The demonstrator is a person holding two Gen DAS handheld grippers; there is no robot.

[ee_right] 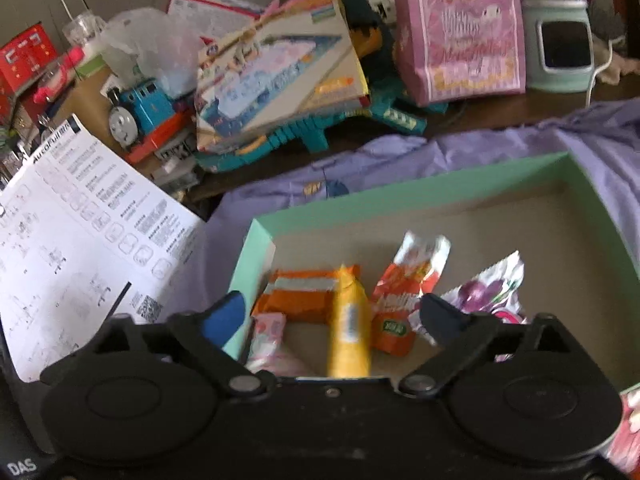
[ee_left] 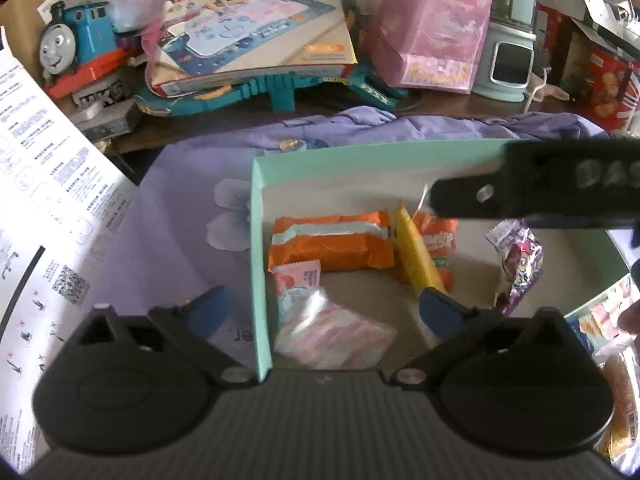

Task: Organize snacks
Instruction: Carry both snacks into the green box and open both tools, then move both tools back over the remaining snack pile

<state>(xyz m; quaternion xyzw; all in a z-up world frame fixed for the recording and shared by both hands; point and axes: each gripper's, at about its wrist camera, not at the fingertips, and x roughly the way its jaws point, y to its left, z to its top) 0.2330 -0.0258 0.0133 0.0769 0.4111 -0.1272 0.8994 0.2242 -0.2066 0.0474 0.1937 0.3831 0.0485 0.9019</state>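
A mint-green cardboard box point(ee_left: 258, 248) lies open on a lilac floral cloth point(ee_left: 180, 216). Inside, toward its left wall: an orange wafer pack point(ee_left: 330, 246), a yellow stick pack point(ee_left: 416, 256) leaning across it, an orange-and-red candy packet point(ee_left: 438, 242), a purple grape-print pouch point(ee_left: 520, 264) further right, a small pink sachet point(ee_left: 298, 280), and a pink-and-white wrapper point(ee_left: 332, 332), blurred.

The cloth covers a dark surface point(ee_left: 224, 120) crowded at the rear with a blue toy train point(ee_left: 76, 46), a boxed play mat point(ee_left: 256, 36) on a teal plastic toy point(ee_left: 280, 88), a pink gift bag point(ee_left: 434, 28) and a pale-green appliance point(ee_left: 512, 60). A printed instruction sheet point(ee_left: 52, 184) lies at the left.

The left gripper point(ee_left: 320, 312) has its jaws spread, straddling the box's left wall, above the pink-and-white wrapper, pinching nothing. The right gripper point(ee_right: 332, 316) has its jaws spread over the box, the yellow stick pack point(ee_right: 348, 320) between them, not pinched.
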